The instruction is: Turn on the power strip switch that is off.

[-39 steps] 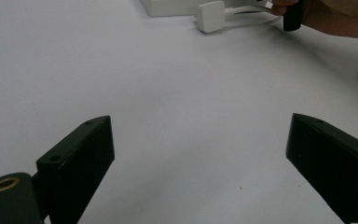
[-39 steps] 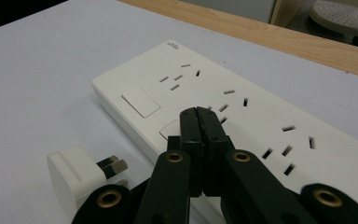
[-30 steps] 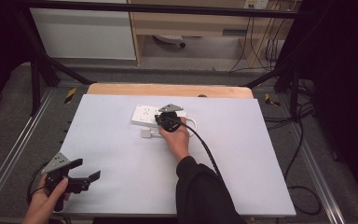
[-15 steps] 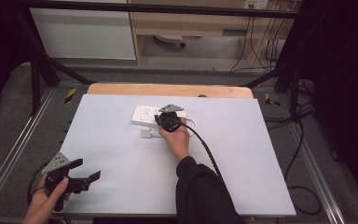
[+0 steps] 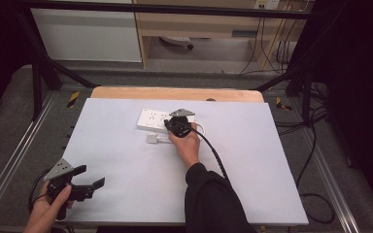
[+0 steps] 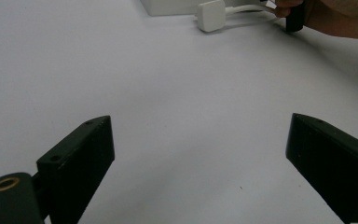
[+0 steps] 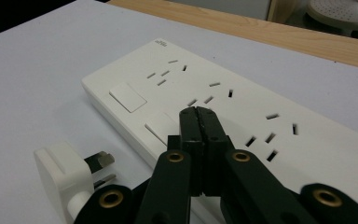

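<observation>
pressing its fully closed jaws, holding nothing, on a switch of the white plastic power strip [image 7: 242,116] mid-table, the right gripper [image 7: 199,114] hasn't shifted (nothing else has either), so the white unplugged plug [image 7: 67,175] waits beside it, while the left gripper [image 5: 85,187] idles wide open and empty.

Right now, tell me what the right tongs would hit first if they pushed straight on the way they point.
The right tongs are shut and aimed at the white power strip. Going straight on, their tips would most likely meet its top face beside a rocker switch; how much gap remains is unclear.
</observation>
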